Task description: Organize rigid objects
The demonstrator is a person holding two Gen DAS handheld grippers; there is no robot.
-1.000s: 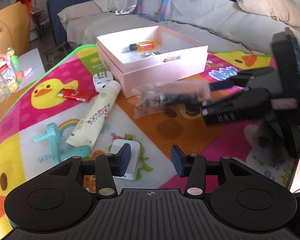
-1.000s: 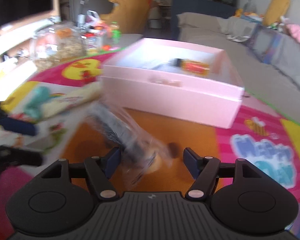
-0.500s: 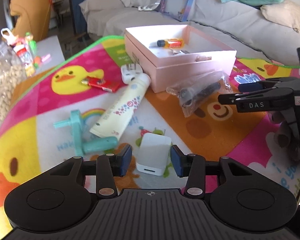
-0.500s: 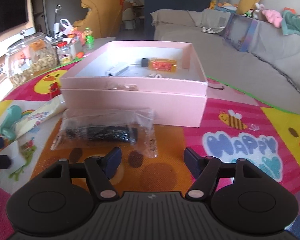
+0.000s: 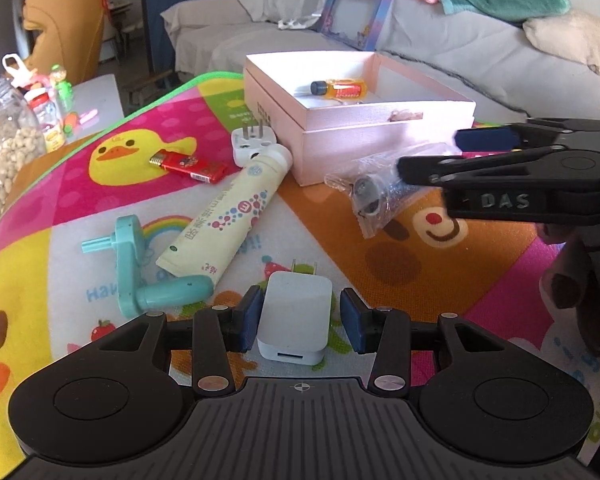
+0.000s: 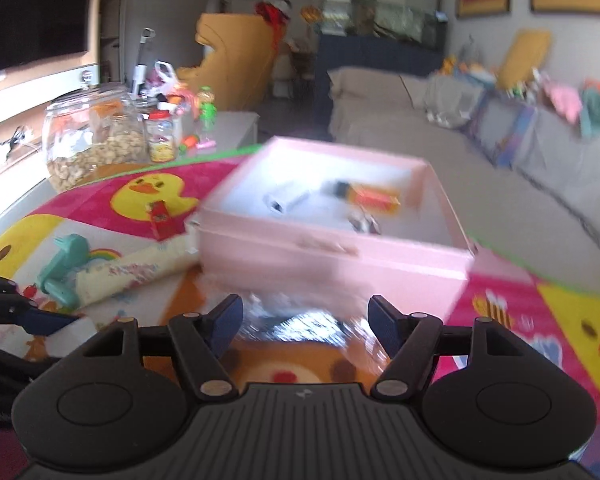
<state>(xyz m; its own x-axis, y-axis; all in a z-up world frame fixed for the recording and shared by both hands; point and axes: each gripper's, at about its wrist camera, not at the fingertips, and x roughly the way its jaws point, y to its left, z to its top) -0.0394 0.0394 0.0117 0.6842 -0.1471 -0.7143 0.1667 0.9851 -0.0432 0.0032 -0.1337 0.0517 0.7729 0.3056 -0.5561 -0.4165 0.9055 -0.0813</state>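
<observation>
Both my grippers spread, each straddling an item on the play mat.
Left view: my left gripper (image 5: 300, 320) brackets the white charger (image 5: 295, 322), unclenched. Right view: my right gripper (image 6: 304, 326) gapes around the blurred plastic bag (image 6: 300, 322) beside the pink box (image 6: 332, 256).

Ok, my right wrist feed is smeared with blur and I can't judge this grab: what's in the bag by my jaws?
Observer: The clear bag holds a dark cylinder. It lies on the mat in front of the pink box.
Operator: Are my jaws shut on it?
Observer: No. The right gripper is open, with its tips over the bag's end nearest the box.
Operator: And the left side?
Observer: The left gripper is open too, straddling a white charger.
</observation>
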